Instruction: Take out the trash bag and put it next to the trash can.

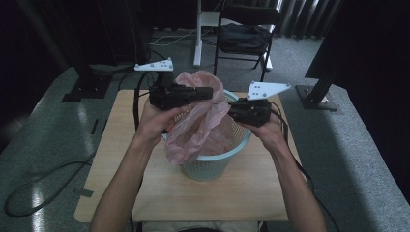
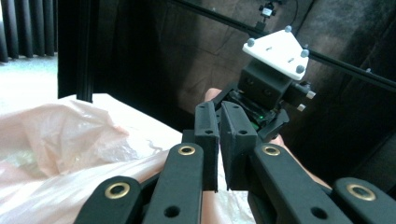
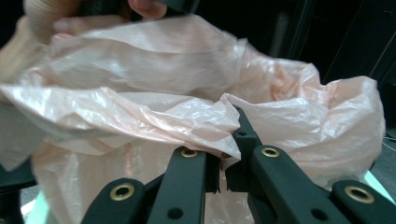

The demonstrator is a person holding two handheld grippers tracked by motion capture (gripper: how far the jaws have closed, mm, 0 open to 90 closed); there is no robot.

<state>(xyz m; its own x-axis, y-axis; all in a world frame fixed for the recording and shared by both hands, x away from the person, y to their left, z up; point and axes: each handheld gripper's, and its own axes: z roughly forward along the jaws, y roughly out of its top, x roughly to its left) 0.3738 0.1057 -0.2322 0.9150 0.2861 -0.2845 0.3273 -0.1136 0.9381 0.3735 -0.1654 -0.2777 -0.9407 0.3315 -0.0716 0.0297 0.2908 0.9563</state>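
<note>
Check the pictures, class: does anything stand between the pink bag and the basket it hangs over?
Nothing visible does. The pink plastic bag hangs straight into the pale green basket, held up by the left gripper and the right gripper; the basket's inside is hidden by the bag.

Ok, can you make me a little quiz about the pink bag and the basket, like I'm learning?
1. True or false: the pink bag lies flat on the table, away from the basket.
2. Pick one. The right tongs are: A) wide open in the air, B) shut on the bag, C) shut on the basket rim.
3. Fill in: the basket is pale ____ and stands on the table.

Key:
1. False. The bag hangs partly inside the basket and partly over its rim.
2. B. Bag plastic is pinched between the jaws.
3. Green.
</note>
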